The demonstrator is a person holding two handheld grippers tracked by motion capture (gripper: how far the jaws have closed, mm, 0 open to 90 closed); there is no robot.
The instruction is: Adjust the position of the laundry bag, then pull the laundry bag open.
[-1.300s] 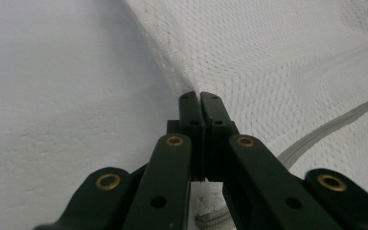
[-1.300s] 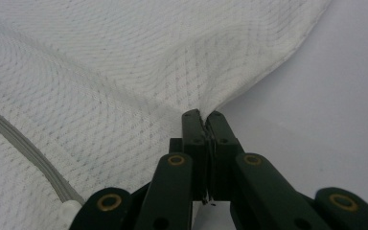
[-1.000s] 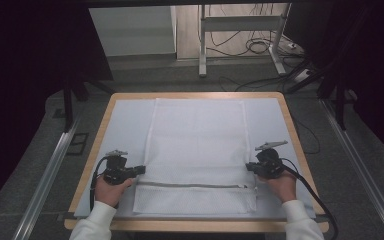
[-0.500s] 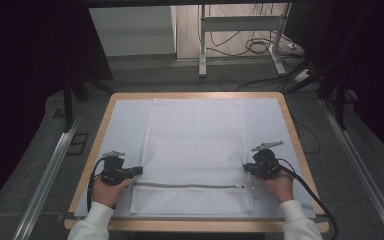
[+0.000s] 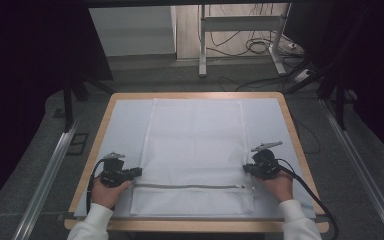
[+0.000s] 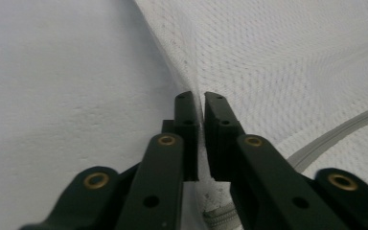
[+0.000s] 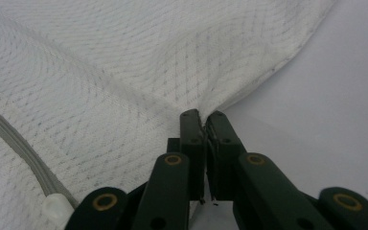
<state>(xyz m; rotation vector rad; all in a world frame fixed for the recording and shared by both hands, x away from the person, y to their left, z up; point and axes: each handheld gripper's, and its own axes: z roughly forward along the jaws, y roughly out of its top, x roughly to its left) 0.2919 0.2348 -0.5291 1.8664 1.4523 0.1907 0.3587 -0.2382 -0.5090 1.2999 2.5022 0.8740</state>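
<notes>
Mesh bag (image 5: 196,150) lies flat in the middle of the bench (image 5: 290,130), on a white mat (image 5: 125,125), its zipper (image 5: 190,187) running across near the person's edge. At the left edge of the bag, level with the zipper, the left claw (image 5: 136,172) is pinched tight on a fold of mesh; in the left gripper view the jaws stand almost together with cloth (image 6: 268,62) rising between them. Along the zipper to the right, the white pull (image 7: 53,209) sits near the right end. There the right claw (image 5: 247,168) grips the opposite edge in the same way, its jaws closed on a tuft of mesh (image 7: 124,72) that puckers toward them.

The step looks like a two-sided lift or pull of the bag. To do it well, both hands should move together at even height and pace, so the mesh stays taut between them and does not skew. Keep both pinches firm, since thin mesh could slip out, and pull gently enough not to snag or stretch it.
</notes>
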